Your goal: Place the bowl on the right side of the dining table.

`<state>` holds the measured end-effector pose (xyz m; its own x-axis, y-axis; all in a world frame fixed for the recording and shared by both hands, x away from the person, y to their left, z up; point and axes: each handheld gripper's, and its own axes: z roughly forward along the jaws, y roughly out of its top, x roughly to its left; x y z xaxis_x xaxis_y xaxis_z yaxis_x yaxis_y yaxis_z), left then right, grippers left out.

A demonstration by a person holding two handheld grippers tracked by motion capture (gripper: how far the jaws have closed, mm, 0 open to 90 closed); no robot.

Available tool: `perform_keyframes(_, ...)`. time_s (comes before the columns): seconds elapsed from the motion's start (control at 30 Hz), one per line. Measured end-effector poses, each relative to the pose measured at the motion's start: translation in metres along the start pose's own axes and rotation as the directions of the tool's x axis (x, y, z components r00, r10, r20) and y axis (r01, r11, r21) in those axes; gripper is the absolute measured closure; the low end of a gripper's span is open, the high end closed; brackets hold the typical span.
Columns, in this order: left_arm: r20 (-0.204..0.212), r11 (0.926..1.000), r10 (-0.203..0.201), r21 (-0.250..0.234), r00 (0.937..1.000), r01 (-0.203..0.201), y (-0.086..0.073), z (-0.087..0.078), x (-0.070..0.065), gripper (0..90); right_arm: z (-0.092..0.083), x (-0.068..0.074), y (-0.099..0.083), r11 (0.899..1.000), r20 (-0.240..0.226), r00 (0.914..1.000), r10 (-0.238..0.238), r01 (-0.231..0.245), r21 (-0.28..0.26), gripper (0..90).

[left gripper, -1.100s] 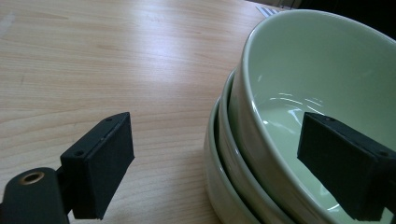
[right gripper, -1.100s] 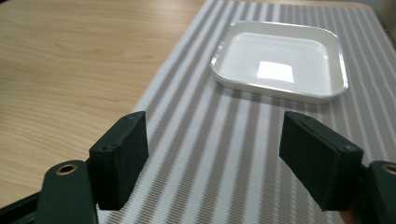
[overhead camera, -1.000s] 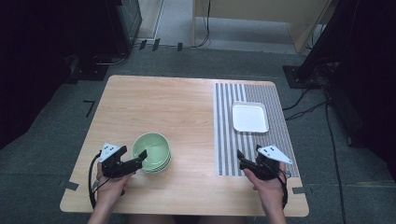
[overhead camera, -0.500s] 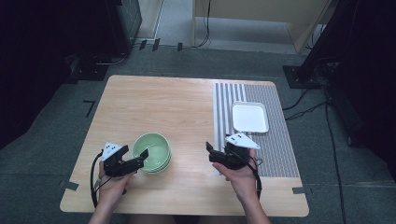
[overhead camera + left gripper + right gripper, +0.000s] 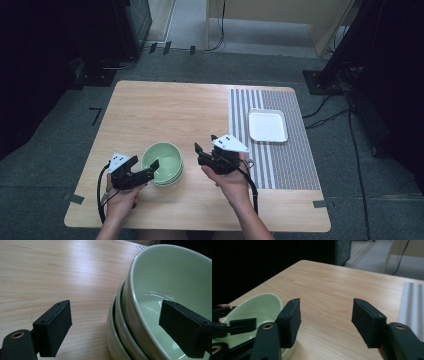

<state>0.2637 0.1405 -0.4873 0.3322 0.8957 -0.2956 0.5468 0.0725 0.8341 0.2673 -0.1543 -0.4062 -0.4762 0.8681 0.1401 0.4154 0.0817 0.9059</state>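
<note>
Fingers of the left gripper are set apart astride the rim of the top bowl, one outside, one inside, not pressing. The right gripper is held just right of the stack, its jaws apart, having just been closing on nothing. Smooth, glossy green bowls are nested on the pale wooden desk.

Stack of green bowls: cut off by right and bottom edges in left gripper view; bowl count uncertain, three rims discernible. In right gripper view, stack partly hidden behind the near jaw and cropped at bottom. High view: whether left hand-held gripper presses the rim is too small to tell.
</note>
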Motion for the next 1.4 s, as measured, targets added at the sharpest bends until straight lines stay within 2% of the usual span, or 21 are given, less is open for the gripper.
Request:
perform_keyframes(0.07, -0.003, 1.0000, 0.003, -0.003, 1.0000, -0.003, 0.000, 0.000, 0.000, 10.7, 0.006, 0.006, 0.001, 1.000, -0.030, 0.9995, 0.010, -0.010, 0.021, 45.7)
perform_keyframes(0.1, -0.003, 1.0000, 0.003, -0.003, 1.0000, -0.003, 0.000, 0.000, 0.000, 10.7, 0.006, 0.006, 0.001, 1.000, -0.030, 0.9995, 0.010, -0.010, 0.021, 45.7)
perform_keyframes(0.13, -0.006, 1.0000, 0.005, -0.002, 1.0000, -0.005, 0.000, 0.000, -0.001, 10.7, 0.012, 0.014, 0.001, 0.999, -0.053, 0.9985, 0.014, -0.012, 0.035, 48.3)
perform_keyframes(0.23, -0.007, 1.0000, 0.008, -0.002, 0.9999, -0.008, 0.000, 0.000, -0.001, 10.7, 0.022, 0.023, 0.001, 0.998, -0.074, 0.9970, 0.022, -0.018, 0.056, 48.0)
perform_keyframes(0.33, -0.003, 1.0000, 0.009, -0.003, 1.0000, -0.009, 0.000, 0.000, 0.000, 10.7, 0.033, 0.030, 0.000, 0.997, -0.084, 0.9962, 0.022, -0.015, 0.079, 49.6)
perform_keyframes(0.43, -0.004, 1.0000, 0.008, -0.002, 1.0000, -0.008, 0.000, 0.000, 0.000, 10.7, 0.041, 0.035, 0.000, 0.997, -0.064, 0.9979, 0.001, 0.005, 0.080, 52.7)
perform_keyframes(0.63, -0.005, 0.9999, 0.016, -0.003, 0.9999, -0.016, 0.000, 0.000, -0.001, 10.7, 0.057, 0.042, -0.003, 0.991, -0.070, 0.9975, 0.008, 0.001, 0.134, 61.2)
perform_keyframes(0.8, -0.002, 0.9999, 0.015, -0.002, 0.9999, -0.015, 0.000, 0.000, 0.000, 10.7, 0.070, 0.049, -0.010, 0.981, -0.099, 0.9950, 0.012, 0.008, 0.196, 68.9)
perform_keyframes(0.87, 0.001, 0.9999, 0.011, -0.004, 0.9999, -0.011, 0.000, 0.000, 0.000, 10.7, 0.075, 0.049, -0.013, 0.974, -0.097, 0.9952, 0.013, 0.010, 0.228, 69.2)
perform_keyframes(0.9, 0.002, 0.9999, 0.011, -0.005, 0.9999, -0.011, 0.000, 0.000, 0.000, 10.7, 0.077, 0.049, -0.013, 0.974, -0.095, 0.9954, 0.011, 0.011, 0.228, 70.7)
perform_keyframes(0.93, 0.001, 0.9999, 0.011, -0.005, 0.9999, -0.011, 0.000, 0.000, 0.000, 10.7, 0.078, 0.049, -0.014, 0.973, -0.078, 0.9969, 0.003, 0.016, 0.230, 75.2)
perform_keyframes(1.0, -0.004, 0.9999, 0.013, -0.004, 0.9999, -0.013, 0.000, 0.000, -0.001, 10.7, 0.078, 0.051, -0.015, 0.975, -0.058, 0.9980, -0.027, 0.039, 0.221, 77.6)
perform_keyframes(1.07, -0.010, 0.9999, 0.011, 0.001, 0.9999, -0.011, 0.001, 0.000, -0.001, 10.8, 0.078, 0.054, -0.016, 0.972, -0.046, 0.9952, -0.086, 0.094, 0.213, 79.1)
perform_keyframes(1.13, -0.016, 0.9998, 0.016, 0.011, 0.9997, -0.016, 0.002, -0.001, -0.002, 12.9, 0.078, 0.057, -0.017, 0.969, -0.037, 0.9914, -0.126, 0.131, 0.207, 79.9)
perform_keyframes(1.27, -0.057, 0.9997, 0.025, 0.008, 0.9981, -0.024, 0.003, -0.003, -0.006, 16.2, 0.077, 0.058, -0.020, 0.967, -0.033, 0.9848, -0.170, 0.174, 0.184, 81.1)
perform_keyframes(1.33, -0.058, 0.9997, 0.025, 0.009, 0.9980, -0.025, 0.004, -0.004, -0.007, 23.6, 0.076, 0.058, -0.022, 0.968, -0.027, 0.9826, -0.184, 0.185, 0.170, 81.4)
perform_keyframes(1.4, -0.062, 0.9997, 0.025, 0.002, 0.9978, -0.025, 0.007, -0.005, -0.008, 25.1, 0.075, 0.060, -0.023, 0.969, -0.018, 0.9810, -0.193, 0.194, 0.155, 82.0)
